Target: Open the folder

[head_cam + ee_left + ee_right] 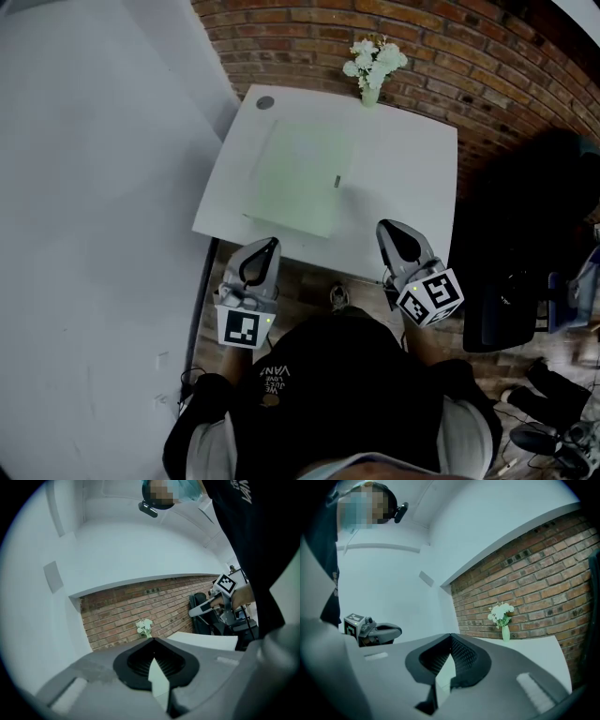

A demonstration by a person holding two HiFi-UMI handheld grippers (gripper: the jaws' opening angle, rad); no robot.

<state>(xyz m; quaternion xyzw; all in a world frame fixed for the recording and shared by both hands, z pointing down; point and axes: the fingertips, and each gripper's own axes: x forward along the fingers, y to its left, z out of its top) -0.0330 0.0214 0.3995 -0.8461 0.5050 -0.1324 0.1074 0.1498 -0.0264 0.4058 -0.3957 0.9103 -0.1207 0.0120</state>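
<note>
A pale green folder [300,178] lies flat and closed on the left half of the white table [408,187], with a small dark clasp [336,181] at its right edge. My left gripper [272,242] hovers at the table's front edge, just short of the folder's near corner, jaws together and empty. My right gripper [384,225] is over the front edge further right, clear of the folder, also shut and empty. In the left gripper view the left gripper [153,640] points at the brick wall, and the right gripper [206,607] shows beside it. The right gripper view shows the right gripper [450,635] meeting at its tip.
A small vase of white flowers [372,66] stands at the table's back edge, and a dark round spot [265,102] marks the back left corner. A white wall [94,187] runs along the left. A black chair [506,309] stands to the right, and a brick wall [450,47] is behind.
</note>
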